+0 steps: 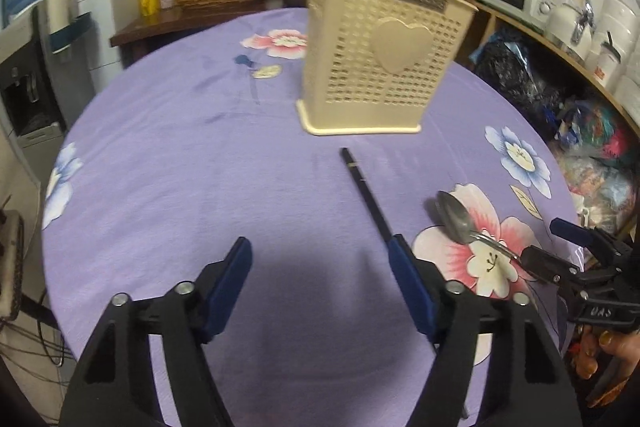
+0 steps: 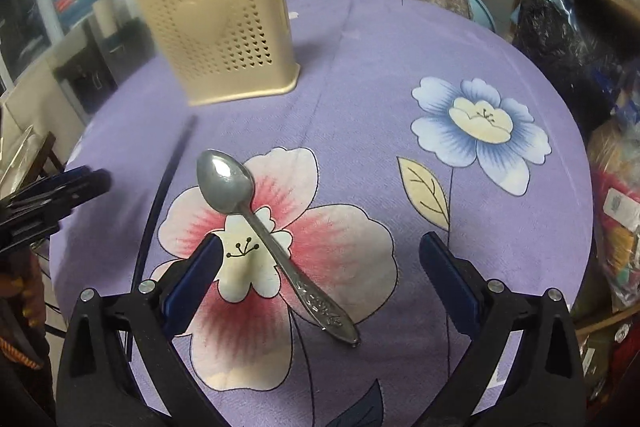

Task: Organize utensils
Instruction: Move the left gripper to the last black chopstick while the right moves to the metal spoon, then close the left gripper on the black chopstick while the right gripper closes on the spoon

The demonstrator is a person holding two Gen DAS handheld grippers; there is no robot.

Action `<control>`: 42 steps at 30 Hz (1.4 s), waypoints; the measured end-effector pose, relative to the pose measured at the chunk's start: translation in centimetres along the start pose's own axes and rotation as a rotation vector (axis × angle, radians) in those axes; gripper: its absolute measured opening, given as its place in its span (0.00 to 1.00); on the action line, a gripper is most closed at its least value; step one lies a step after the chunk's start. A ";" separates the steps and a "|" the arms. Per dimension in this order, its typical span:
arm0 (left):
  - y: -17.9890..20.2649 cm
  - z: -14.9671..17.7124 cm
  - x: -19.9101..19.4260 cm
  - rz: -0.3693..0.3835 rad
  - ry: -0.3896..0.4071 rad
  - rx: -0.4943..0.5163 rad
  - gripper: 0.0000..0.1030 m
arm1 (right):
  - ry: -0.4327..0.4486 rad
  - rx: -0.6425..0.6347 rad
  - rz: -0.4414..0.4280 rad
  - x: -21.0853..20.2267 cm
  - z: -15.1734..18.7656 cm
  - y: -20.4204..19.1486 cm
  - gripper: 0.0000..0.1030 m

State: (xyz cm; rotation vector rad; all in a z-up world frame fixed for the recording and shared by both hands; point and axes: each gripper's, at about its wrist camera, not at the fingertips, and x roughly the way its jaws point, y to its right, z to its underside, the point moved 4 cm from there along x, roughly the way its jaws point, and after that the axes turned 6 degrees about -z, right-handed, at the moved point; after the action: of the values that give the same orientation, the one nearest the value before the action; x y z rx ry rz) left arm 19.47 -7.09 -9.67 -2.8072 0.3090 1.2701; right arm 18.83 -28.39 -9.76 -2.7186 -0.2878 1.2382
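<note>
Steel and stiff, the spoon (image 2: 256, 223) lies flat on the tabletop (image 2: 360, 87) between the empty, wide-open right claw (image 2: 320, 259), probably slippery, so its patterned handle is best pinched; the left claw (image 1: 320, 267) gapes empty beside the chopstick (image 1: 368, 199).

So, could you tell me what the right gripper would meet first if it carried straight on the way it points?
Probably the spoon: the open right gripper points down at it, handle between the fingers, though depth is unclear.
</note>
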 end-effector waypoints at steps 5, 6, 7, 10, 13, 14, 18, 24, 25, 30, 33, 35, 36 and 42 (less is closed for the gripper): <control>3.4 -0.6 2.4 -0.001 -0.039 0.083 0.54 | 0.010 0.015 0.001 -0.6 0.1 0.4 0.94; 3.7 -0.6 2.8 -0.016 -0.043 0.088 0.51 | 0.011 0.014 0.001 -0.7 0.1 0.4 0.94; 4.0 -0.5 3.4 -0.011 -0.057 0.088 0.50 | 0.011 0.011 0.002 -0.7 0.1 0.4 0.94; 4.6 -0.5 3.9 -0.024 -0.056 0.109 0.48 | 0.008 -0.008 0.003 -0.8 0.0 0.3 0.94; 4.9 -0.7 4.2 -0.048 -0.046 0.137 0.41 | -0.004 -0.036 -0.034 -0.6 -0.2 0.1 0.94; 4.9 -0.7 4.2 -0.048 -0.044 0.147 0.25 | -0.009 -0.045 -0.048 -0.5 -0.2 -0.1 0.94; 3.6 -1.1 4.2 -0.021 -0.057 0.159 0.15 | -0.049 -0.115 -0.101 0.3 -0.4 -1.3 0.94; 1.4 -0.9 3.7 -0.010 -0.073 0.178 0.11 | -0.132 -0.235 -0.182 2.4 -1.2 -4.0 0.93; 0.9 -0.8 3.6 -0.007 -0.077 0.179 0.11 | -0.143 -0.251 -0.180 2.8 -1.3 -4.3 0.91; 0.2 -0.7 3.5 -0.014 -0.084 0.163 0.11 | -0.203 -0.332 -0.173 5.0 -2.0 -5.7 0.76; 0.3 -0.7 3.5 -0.022 -0.086 0.172 0.11 | -0.210 -0.381 -0.145 5.6 -2.6 -6.1 0.67; 0.4 -0.9 3.5 -0.021 -0.091 0.174 0.18 | -0.217 -0.385 -0.156 5.7 -3.0 -6.4 0.58; 0.3 -1.0 3.6 -0.022 -0.094 0.168 0.31 | -0.220 -0.391 -0.154 5.8 -3.1 -6.6 0.55; -0.2 -1.5 4.2 -0.049 -0.105 0.175 0.44 | -0.241 -0.442 -0.168 6.2 -3.3 -7.8 0.46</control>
State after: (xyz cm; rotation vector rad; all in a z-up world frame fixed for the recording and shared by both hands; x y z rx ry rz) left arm 23.38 -7.76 -11.82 -2.5771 0.3268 1.3053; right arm 24.42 -19.55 -10.53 -2.8024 -0.8960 1.6142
